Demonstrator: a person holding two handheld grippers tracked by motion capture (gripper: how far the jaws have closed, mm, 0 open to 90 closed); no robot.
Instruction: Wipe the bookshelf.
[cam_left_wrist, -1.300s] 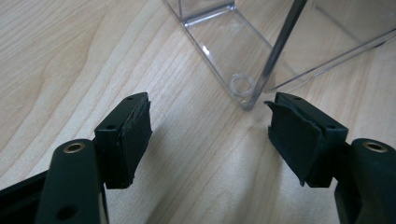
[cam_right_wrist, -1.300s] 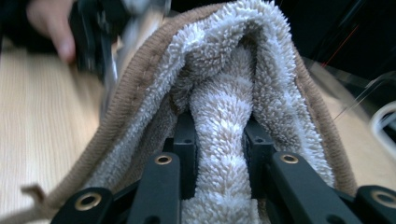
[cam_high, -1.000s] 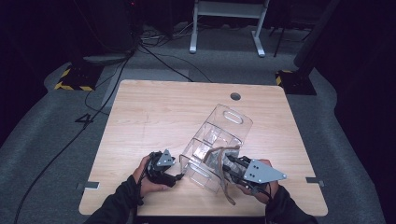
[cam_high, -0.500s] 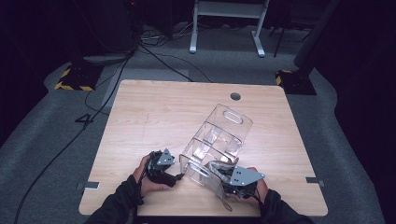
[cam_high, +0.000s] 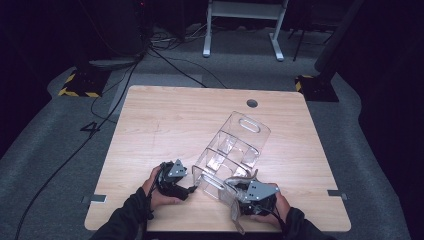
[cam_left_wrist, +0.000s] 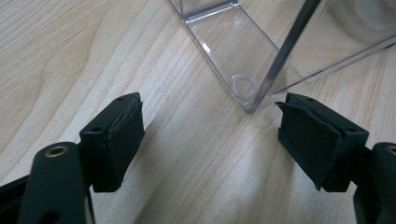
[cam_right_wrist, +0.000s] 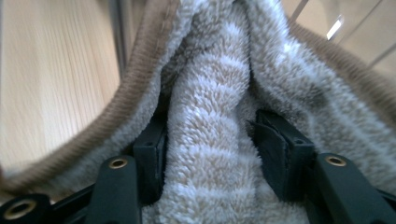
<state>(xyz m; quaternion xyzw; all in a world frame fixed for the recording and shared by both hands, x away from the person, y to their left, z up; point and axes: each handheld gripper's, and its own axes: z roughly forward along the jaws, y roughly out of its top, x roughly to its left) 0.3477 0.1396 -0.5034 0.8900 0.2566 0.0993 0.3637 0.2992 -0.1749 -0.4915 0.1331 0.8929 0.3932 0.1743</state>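
The right tool (cam_right_wrist: 208, 140), its jaws just opened, has the fluffy beige sock (cam_right_wrist: 210, 116) lying loosely between them at the near end of the clear divided organizer (cam_high: 232, 155). The left tool (cam_left_wrist: 210, 140) waits open on the tabletop (cam_high: 165, 120). Stowing seems nearly finished; withdrawal remains.

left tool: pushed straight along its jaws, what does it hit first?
Most likely the near corner of the clear plastic organizer, which sits just ahead between the left tool's open jaws. Bare wooden table lies before it. Depth is unclear, so contact with the table first can't be excluded.
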